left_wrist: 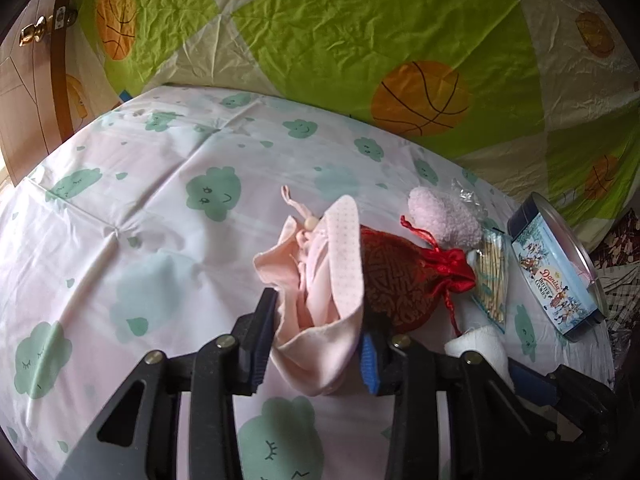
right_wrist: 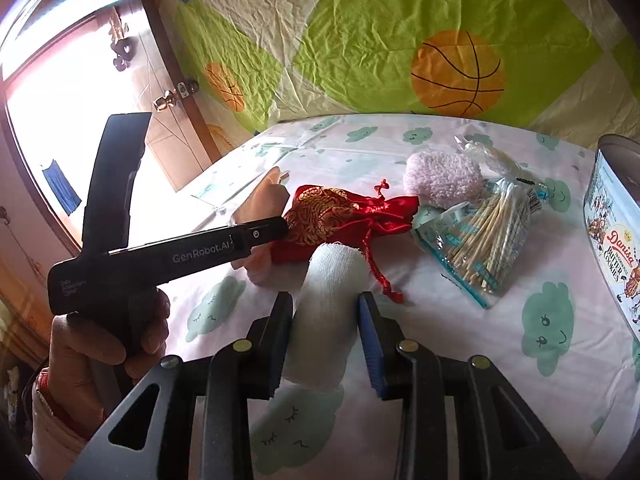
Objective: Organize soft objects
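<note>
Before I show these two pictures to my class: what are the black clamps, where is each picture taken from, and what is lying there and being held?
They are hand-held two-finger grippers; a person's hand carries one. Each picture comes from a camera on a gripper, looking along its fingers. The left gripper closes on a pink cloth pouch; the right gripper closes on a white rolled cloth. On the cloud-print sheet lie a red drawstring bag, a fluffy pink piece, a packet of cotton swabs and a cookie tin.
</note>
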The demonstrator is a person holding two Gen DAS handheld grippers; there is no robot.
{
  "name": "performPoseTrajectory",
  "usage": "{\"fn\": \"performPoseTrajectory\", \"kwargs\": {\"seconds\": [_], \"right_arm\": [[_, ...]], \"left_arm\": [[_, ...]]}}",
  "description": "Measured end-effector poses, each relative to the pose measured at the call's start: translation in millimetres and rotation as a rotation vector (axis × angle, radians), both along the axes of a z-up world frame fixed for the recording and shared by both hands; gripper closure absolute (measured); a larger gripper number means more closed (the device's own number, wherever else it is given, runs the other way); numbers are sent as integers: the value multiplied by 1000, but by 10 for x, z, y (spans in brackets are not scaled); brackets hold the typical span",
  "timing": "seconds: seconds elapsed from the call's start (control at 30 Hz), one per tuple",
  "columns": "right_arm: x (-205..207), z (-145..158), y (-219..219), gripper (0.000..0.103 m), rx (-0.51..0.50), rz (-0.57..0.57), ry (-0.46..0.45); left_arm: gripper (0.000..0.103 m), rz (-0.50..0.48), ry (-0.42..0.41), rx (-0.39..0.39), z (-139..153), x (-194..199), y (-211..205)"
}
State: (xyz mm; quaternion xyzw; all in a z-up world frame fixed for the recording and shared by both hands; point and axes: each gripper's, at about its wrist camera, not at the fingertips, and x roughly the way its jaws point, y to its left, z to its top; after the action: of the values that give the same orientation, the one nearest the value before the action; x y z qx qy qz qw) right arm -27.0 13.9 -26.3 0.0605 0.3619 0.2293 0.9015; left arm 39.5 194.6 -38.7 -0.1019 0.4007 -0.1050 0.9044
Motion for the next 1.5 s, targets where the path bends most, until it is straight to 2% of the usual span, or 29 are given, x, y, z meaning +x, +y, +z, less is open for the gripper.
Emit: {"fn": "performPoseTrajectory", "kwargs": {"seconds": [0.13, 0.17, 0.23, 0.33, 0.5, 0.57, 0.6, 0.8, 0.97, 1.1, 1.2, 1.27, 1.3, 1.33, 1.37, 1.43, 1.5], "right_arm": [[-136, 100, -68, 67, -5, -21, -94], [-161, 124, -97, 67, -9, -34, -113], [-173, 157, -187, 67, 3, -57, -130], [-162, 202, -330, 67, 28, -100, -146], [-181, 282, -498, 67, 27, -147, -182], [-186, 278, -511, 67, 13, -158, -187], [-194, 285, -517, 67, 8, -162, -193], [-310, 393, -585, 67, 4, -191, -272], [-350, 454, -653, 67, 15, -216, -303], [-390, 488, -680, 67, 13, -228, -328], [-394, 495, -680, 67, 9, -227, -331], [-398, 494, -678, 67, 11, -224, -329], [-403, 498, -680, 67, 13, -222, -328], [-404, 497, -680, 67, 15, -220, -327], [-406, 500, -683, 67, 18, -218, -326], [-403, 493, -680, 67, 21, -215, -321], [-393, 484, -673, 67, 17, -212, -312]], "left_arm": [[70, 49, -44, -30, 50, -134, 119], [81, 64, -57, -39, 67, -168, 150], [87, 88, -82, -62, 91, -216, 218], [87, 110, -97, -69, 109, -232, 259], [87, 106, -80, -25, 94, -194, 184], [94, 101, -80, -8, 97, -194, 150], [94, 100, -86, -1, 106, -202, 137], [96, 107, -170, -6, 268, -323, 105], [98, 101, -232, -16, 429, -400, 48], [99, 86, -290, 7, 615, -485, -40], [99, 78, -301, 33, 708, -510, -75], [99, 80, -273, 60, 705, -495, -81], [97, 80, -242, 73, 680, -471, -78], [83, 86, -213, 85, 622, -458, -69], [49, 94, -184, 101, 561, -431, -59], [13, 123, -123, 143, 414, -341, -48], [13, 136, -97, 159, 293, -283, -53]]}}
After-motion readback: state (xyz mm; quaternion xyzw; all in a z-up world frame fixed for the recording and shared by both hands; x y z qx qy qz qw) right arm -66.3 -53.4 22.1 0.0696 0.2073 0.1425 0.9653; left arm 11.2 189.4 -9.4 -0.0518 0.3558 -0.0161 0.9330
